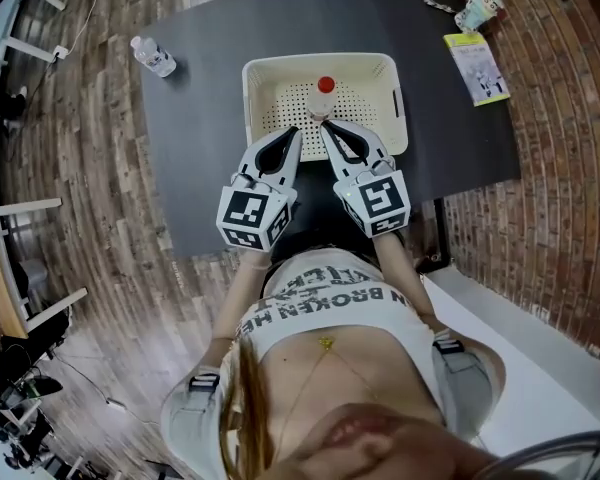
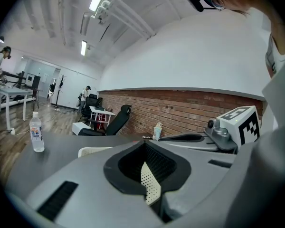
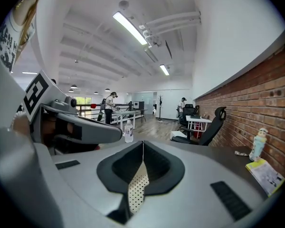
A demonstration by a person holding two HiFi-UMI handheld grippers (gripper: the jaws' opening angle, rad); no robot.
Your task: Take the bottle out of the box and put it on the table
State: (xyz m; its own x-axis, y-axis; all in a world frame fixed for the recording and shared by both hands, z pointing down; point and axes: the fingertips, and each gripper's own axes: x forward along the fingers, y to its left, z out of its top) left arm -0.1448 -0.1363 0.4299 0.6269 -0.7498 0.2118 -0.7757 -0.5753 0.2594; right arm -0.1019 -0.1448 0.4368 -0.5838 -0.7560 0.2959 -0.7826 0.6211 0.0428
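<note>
Over the near rim of the box, side by side: grey two-jaw left gripper (image 1: pixel 294 136) and grey two-jaw right gripper (image 1: pixel 325 128), each with a marker cube, held ahead of the person's chest and pointing away, tilted slightly down. Jaws of both are pressed together and pinch nothing; the perforated box floor shows through the hollow behind the tips.

Room: open workspace, wood-plank floor (image 1: pixel 90 188) at left, red brick wall (image 3: pixel 256 103) at right.

Surface: dark grey rectangular table (image 1: pixel 200 168).

Container: cream perforated plastic box (image 1: pixel 252 73), centre of the table. Contents: one clear bottle with red cap (image 1: pixel 323 103), upright, near-centre of the box, just beyond the right gripper's tips.

Loose items: clear plastic water bottle (image 1: pixel 154 56), far left corner; yellow booklet (image 1: pixel 477 68), right edge; small pale cup (image 1: pixel 480 10), far right corner.
</note>
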